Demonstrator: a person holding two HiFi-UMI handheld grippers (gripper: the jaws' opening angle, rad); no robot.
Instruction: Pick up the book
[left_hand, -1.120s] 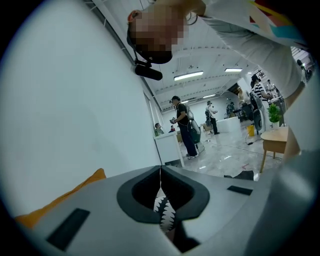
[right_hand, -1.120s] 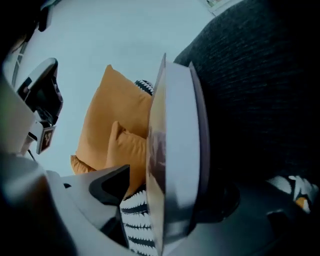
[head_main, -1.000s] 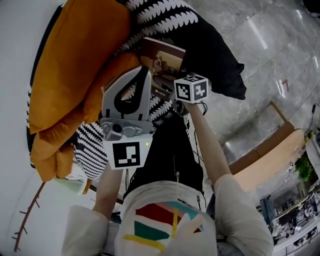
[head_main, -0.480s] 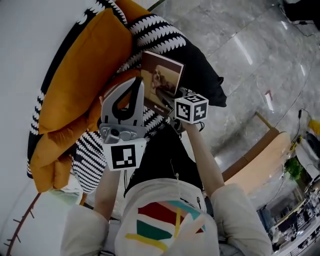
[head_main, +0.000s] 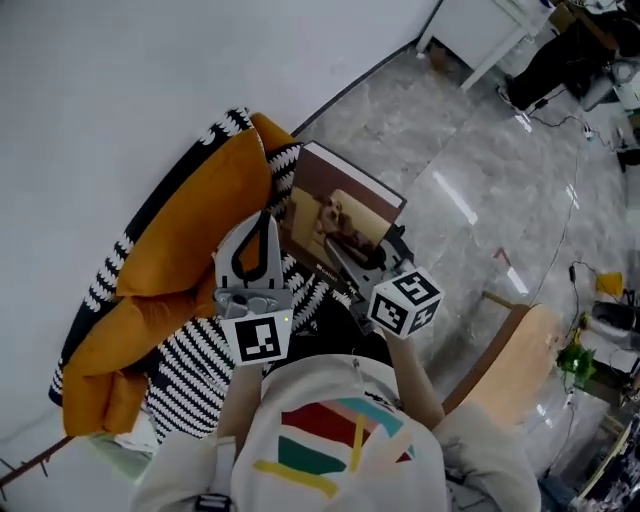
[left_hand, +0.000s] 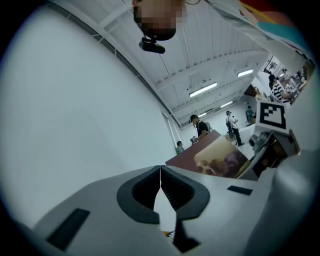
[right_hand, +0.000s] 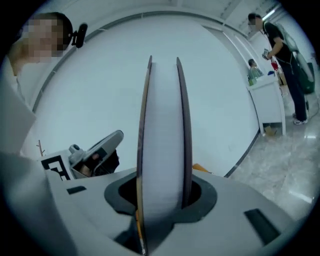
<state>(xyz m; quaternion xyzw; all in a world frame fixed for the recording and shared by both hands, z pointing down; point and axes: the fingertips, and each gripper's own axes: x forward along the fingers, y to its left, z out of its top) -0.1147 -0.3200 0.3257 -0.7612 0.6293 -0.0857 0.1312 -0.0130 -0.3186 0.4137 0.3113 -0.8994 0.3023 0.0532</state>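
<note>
Brown board covers, stiff and flat, sandwich a thick block of pale pages: this is the book (head_main: 345, 215), and it sits clamped in the right gripper (head_main: 352, 262). In the right gripper view the page edges stand upright between the two grey jaws, one thin dark cover pressed against each pad, with the plain white wall (head_main: 120, 90) beyond. The jaws are set about as far apart as the book is thick.

From the head view the front cover faces up, a tan rectangle with a darker picture on a brown ground. A line of small white print runs near the edge closest to the gripper, too small to read. The square-patterned black and white cube (head_main: 405, 300) sits just behind the jaws.

Left of that, the left gripper (head_main: 265, 222) is closed on nothing, its smooth grey curved fingers meeting at the tips. Beyond and beside its tips lie plump orange cushions (head_main: 195, 235) of soft matte cloth and a black fabric with white scalloped stripes (head_main: 200, 345). To the right of the right gripper spreads glossy grey marble floor (head_main: 470, 150).
</note>
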